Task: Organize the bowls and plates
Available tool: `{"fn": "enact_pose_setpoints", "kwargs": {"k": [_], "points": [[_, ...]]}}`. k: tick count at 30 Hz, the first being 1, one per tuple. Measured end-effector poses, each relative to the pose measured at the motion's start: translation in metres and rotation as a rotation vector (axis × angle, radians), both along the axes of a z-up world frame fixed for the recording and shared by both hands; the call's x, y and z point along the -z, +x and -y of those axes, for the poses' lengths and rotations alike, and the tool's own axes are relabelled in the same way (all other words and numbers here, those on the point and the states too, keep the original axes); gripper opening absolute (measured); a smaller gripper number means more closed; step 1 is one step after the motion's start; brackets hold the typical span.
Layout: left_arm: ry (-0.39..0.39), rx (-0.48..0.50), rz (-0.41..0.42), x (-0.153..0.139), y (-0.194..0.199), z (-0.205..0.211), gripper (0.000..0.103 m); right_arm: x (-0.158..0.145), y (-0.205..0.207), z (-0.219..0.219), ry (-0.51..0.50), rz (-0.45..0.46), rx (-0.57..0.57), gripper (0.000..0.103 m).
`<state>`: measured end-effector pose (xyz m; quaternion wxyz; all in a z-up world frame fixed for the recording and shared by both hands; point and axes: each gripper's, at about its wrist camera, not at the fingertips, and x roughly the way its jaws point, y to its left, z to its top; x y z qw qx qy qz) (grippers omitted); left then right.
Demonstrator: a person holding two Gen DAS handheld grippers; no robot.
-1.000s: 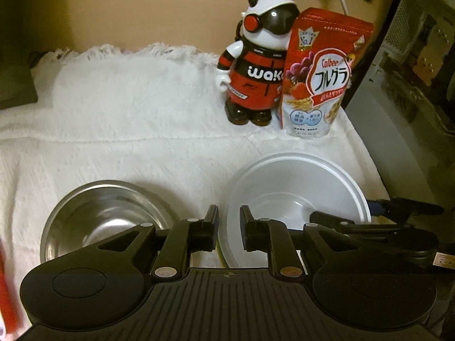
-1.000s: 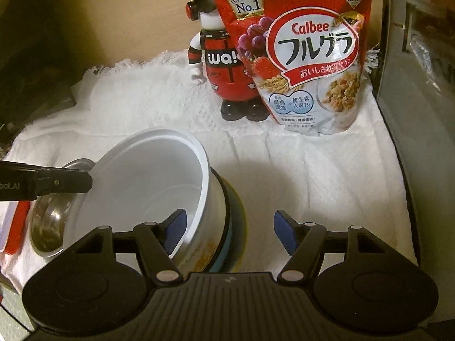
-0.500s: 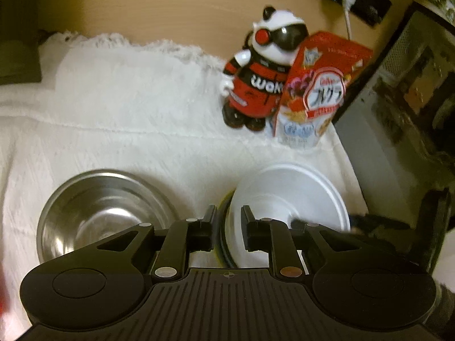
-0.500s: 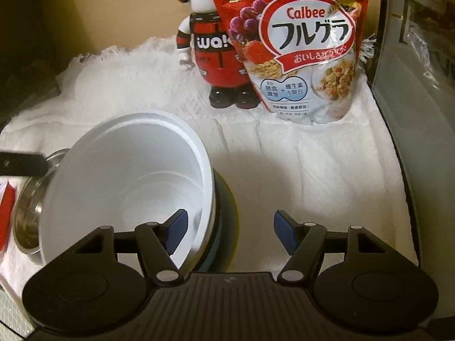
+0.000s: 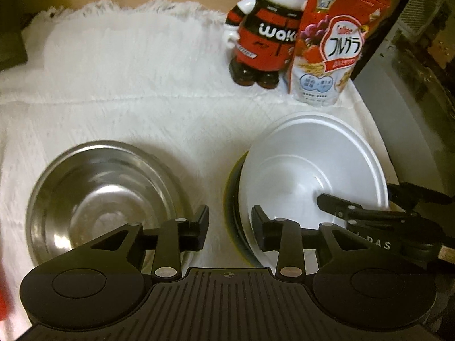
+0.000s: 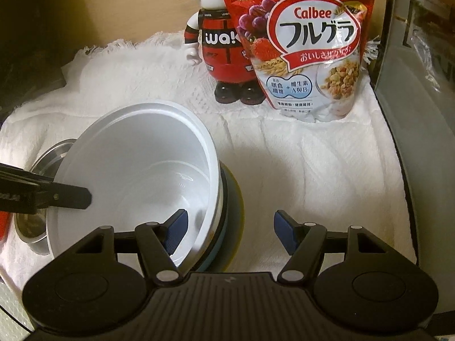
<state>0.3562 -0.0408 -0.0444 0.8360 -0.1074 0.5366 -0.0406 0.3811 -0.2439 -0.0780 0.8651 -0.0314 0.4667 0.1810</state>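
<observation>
A white bowl (image 5: 307, 164) (image 6: 136, 164) sits on a stack of plates, of which a yellow rim (image 5: 228, 190) and a dark teal edge (image 6: 227, 199) show. My left gripper (image 5: 230, 227) is opening. The stack's left rim lies between its fingers, but the pads do not press it. One of its fingers (image 6: 71, 197) reaches over the bowl's inside. My right gripper (image 6: 230, 230) (image 5: 358, 196) stands open astride the bowl's right rim, with one blue pad inside and one outside. A steel bowl (image 5: 99, 187) (image 6: 52, 153) rests empty to the left.
A white cloth (image 5: 128, 85) covers the table. A panda figure (image 5: 261, 34) (image 6: 219, 48) and a red cereal bag (image 5: 332, 45) (image 6: 307, 51) stand at the back. A grey appliance (image 5: 412, 99) (image 6: 421, 113) walls the right side. Something red (image 5: 2, 298) shows at the left edge.
The left gripper's jaws, nearly shut on the white bowl's left rim before, have parted, and it has sunk closer to the table. The right gripper keeps its place and width.
</observation>
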Motion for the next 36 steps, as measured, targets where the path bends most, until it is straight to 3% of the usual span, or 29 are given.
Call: {"fn": "enact_pose_setpoints", "kwargs": {"k": [6, 16, 28, 36], "points": [[-0.058, -0.006, -0.055, 0.017, 0.013, -0.006, 0.047, 0.006, 0.003, 0.002, 0.016, -0.032, 0.020, 0.068], [-0.098, 0.052, -0.111, 0.031, 0.029, 0.003, 0.042, 0.028, 0.009, 0.002, 0.134, -0.184, 0.001, 0.067], [-0.144, 0.045, -0.149, 0.038, 0.040, 0.005, 0.044, 0.031, 0.015, -0.005, 0.178, -0.222, -0.030, 0.065], [-0.133, 0.039, -0.164, 0.034, 0.036, 0.009, 0.043, 0.033, 0.013, -0.002, 0.180, -0.242, -0.020, 0.065]]}}
